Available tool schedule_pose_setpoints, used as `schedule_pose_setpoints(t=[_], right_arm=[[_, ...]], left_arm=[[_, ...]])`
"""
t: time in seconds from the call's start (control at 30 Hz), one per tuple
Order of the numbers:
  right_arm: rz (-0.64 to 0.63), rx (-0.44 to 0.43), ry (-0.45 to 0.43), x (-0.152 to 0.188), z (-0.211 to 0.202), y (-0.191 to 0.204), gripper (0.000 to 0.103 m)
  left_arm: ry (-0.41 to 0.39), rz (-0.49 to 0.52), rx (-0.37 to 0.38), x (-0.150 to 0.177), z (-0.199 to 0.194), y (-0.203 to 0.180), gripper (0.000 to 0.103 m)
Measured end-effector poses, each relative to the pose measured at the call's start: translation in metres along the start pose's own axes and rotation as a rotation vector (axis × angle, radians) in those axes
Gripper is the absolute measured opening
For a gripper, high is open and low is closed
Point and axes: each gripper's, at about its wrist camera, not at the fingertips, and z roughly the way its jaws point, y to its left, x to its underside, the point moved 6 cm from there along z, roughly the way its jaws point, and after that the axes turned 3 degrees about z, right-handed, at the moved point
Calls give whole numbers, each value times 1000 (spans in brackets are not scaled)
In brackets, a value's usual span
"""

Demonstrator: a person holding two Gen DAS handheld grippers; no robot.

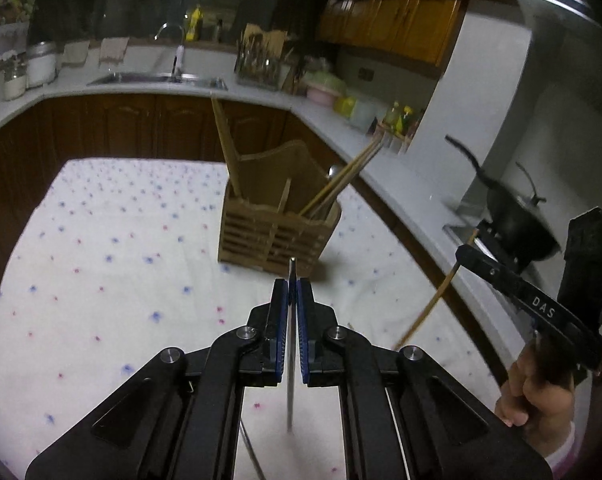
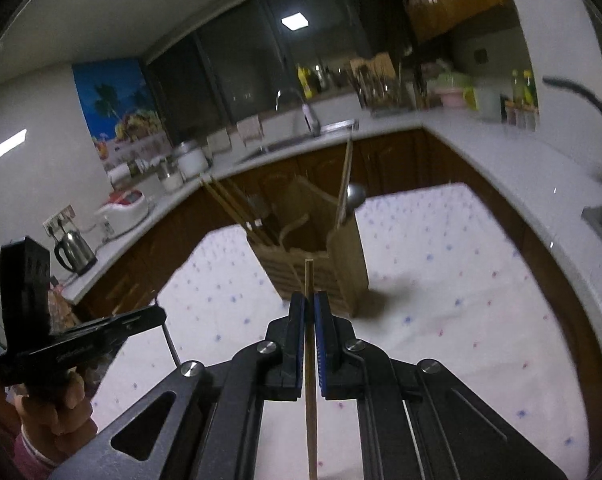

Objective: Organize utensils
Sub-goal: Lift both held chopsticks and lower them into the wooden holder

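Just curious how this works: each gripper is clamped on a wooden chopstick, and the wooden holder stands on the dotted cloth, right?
Not quite. Only the right gripper is clamped on a wooden chopstick; the left gripper holds a thin metal utensil, as the left wrist view shows. The holder does stand on the dotted cloth.

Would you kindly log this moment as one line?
left claw: shut on metal utensil | right claw: shut on wooden chopstick | wooden holder: on table, partly filled | both pieces clear of holder
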Motion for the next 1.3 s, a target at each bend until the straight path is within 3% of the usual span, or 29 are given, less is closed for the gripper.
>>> schedule_pose_setpoints(t=[0.23, 1.03, 1.3], right_arm=[[-15, -1, -66, -20, -13, 10, 5], [-33, -11, -83, -36, -5, 24, 5], [-27, -6, -109, -58, 1, 22, 5]], left_arm=[[-46, -1, -10, -13, -15, 6, 4], [-84, -15, -32, -34, -18, 22, 4], [-142, -2, -50, -68, -20, 25, 4]])
